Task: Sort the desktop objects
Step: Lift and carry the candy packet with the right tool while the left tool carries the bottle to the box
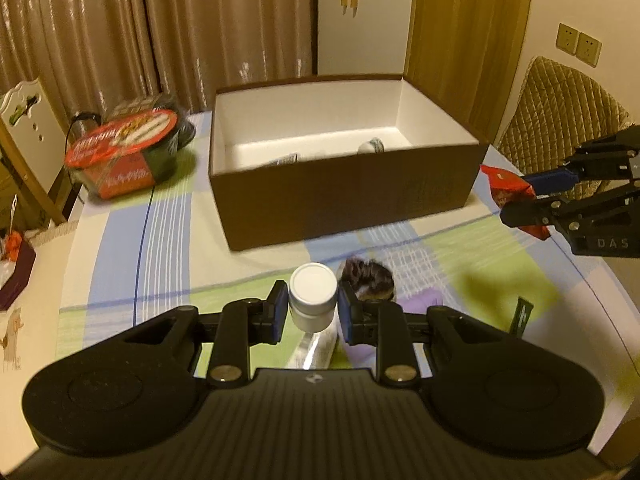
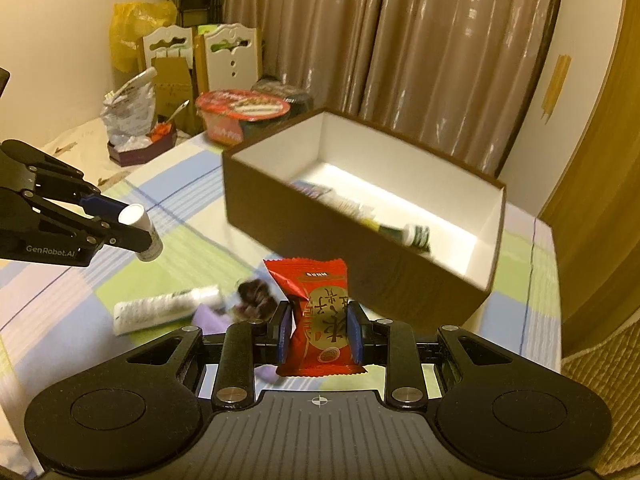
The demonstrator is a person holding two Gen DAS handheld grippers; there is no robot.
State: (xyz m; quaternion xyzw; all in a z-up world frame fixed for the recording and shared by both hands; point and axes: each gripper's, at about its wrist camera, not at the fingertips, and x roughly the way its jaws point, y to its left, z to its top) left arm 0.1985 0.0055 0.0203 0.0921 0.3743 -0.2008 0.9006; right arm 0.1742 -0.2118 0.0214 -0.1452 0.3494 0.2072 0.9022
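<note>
Left gripper (image 1: 313,312) is clamping a small white-capped bottle (image 1: 312,296) between its blue pads, the bottle standing upright in the jaws and lifted off the checked tablecloth (image 1: 160,240). Right gripper (image 2: 320,332) is pinching a red snack packet (image 2: 320,312) the same way — the packet is standing up between the pads, gold print facing the camera, clear of the cloth.

Just beyond the left gripper, a dark fuzzy object (image 1: 370,280) is lying on the tablecloth beside a purple item (image 1: 424,300); the right wrist view is also showing a white tube (image 2: 168,308) lying flat next to them.

Farther out, a brown cardboard box (image 1: 344,204) with a white interior is sitting open on the table, already holding a few blurred items — a tube or bottle among them (image 2: 416,236). Both held things are outside the box, in front of its near wall.

To the box's left, an instant noodle bowl (image 1: 124,152) with a red lid is resting near the table edge. Curtains (image 1: 160,32) are hanging behind.
</note>
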